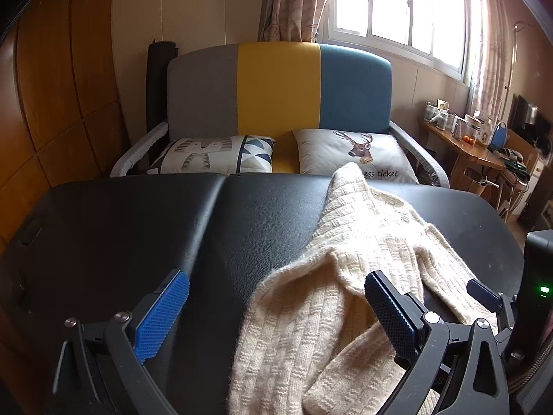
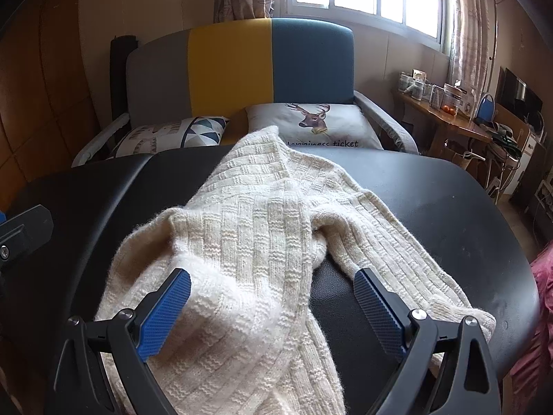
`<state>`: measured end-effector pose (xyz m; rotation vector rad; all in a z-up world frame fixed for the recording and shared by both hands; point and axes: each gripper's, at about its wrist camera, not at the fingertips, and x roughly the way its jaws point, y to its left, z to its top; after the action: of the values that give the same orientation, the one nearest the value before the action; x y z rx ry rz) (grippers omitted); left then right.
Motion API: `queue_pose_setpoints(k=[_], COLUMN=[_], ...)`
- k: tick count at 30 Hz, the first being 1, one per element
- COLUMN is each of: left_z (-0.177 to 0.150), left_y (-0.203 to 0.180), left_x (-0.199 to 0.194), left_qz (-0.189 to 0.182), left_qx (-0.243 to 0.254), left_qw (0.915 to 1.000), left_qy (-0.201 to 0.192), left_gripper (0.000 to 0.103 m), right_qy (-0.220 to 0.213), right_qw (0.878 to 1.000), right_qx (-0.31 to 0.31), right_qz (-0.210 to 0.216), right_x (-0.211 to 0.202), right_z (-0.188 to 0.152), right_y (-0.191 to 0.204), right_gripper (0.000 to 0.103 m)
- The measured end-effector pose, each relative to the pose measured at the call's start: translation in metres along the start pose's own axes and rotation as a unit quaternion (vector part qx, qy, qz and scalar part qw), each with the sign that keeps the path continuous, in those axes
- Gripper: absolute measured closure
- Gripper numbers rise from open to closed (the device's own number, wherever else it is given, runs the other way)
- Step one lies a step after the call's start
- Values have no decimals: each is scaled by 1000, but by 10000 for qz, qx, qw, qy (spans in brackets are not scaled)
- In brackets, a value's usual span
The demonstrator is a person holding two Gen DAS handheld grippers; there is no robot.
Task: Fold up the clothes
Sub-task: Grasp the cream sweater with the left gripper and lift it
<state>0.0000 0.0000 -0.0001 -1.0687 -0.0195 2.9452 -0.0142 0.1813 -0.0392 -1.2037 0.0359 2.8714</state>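
Cream knit sweater (image 2: 249,242) lies rumpled on the black counter (image 1: 138,228); both tongs, left (image 1: 276,314) and right (image 2: 273,311), gape wide and empty; pinch an edge, not bulk.

Cream knit sweater (image 2: 255,242) — chunky basket-weave texture, crumpled, not folded — lies on the black padded table (image 2: 432,207), spread from its far edge down to its near edge. One sleeve (image 2: 397,259) stretches toward the table's right side.
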Motion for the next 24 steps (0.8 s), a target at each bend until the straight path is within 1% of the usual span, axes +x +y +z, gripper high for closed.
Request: queue_pose_setpoints(k=[4, 5, 9, 10, 13, 16, 17, 18, 20, 21, 23, 24], left_z=[-3, -3, -6, -7, -14, -20, -23, -26, -30, -32, -36, -37], left_y=[-1, -1, -2, -3, -1, 2, 2, 2, 1, 0, -3, -9], left_x=[4, 5, 10, 13, 19, 26, 28, 30, 34, 34, 33, 29], left_qz=[-68, -85, -157, -236, -697, -1156, -1303, -1367, -1574, -1788, -2218, -2498], left_qx=[38, 48, 87, 124, 100, 75, 70, 116, 213, 233, 273, 309], left_qw=[9999, 9998, 9995, 9992, 9964, 9912, 9890, 9873, 9825, 9779, 9671, 9598], left_qy=[121, 151, 273, 312, 477, 641, 698, 799, 977, 1059, 1219, 1243], left_gripper=[0, 0, 0, 0, 0, 0, 0, 0, 1, 1, 1, 1], right_qy=[-19, 1, 180, 203, 304, 386, 419, 461, 581, 642, 736, 757], right_qw=[10000, 10000, 9997, 9997, 9992, 9970, 9949, 9911, 9810, 9772, 9753, 9743], right_qx=[22, 40, 109, 124, 210, 418, 517, 660, 1070, 1268, 1570, 1718], right_qz=[51, 67, 82, 92, 147, 521, 763, 1057, 1513, 1575, 1366, 1244], right_x=[0, 2, 11, 12, 16, 18, 18, 17, 17, 17, 16, 16], right_z=[0, -5, -9, -10, -12, -18, -21, -24, -32, -37, -45, -50], right_y=[-1, -3, -8, -9, -14, -25, -30, -37, -56, -67, -89, -101], right_gripper=[5, 5, 5, 5, 5, 5, 5, 5, 5, 5, 5, 5])
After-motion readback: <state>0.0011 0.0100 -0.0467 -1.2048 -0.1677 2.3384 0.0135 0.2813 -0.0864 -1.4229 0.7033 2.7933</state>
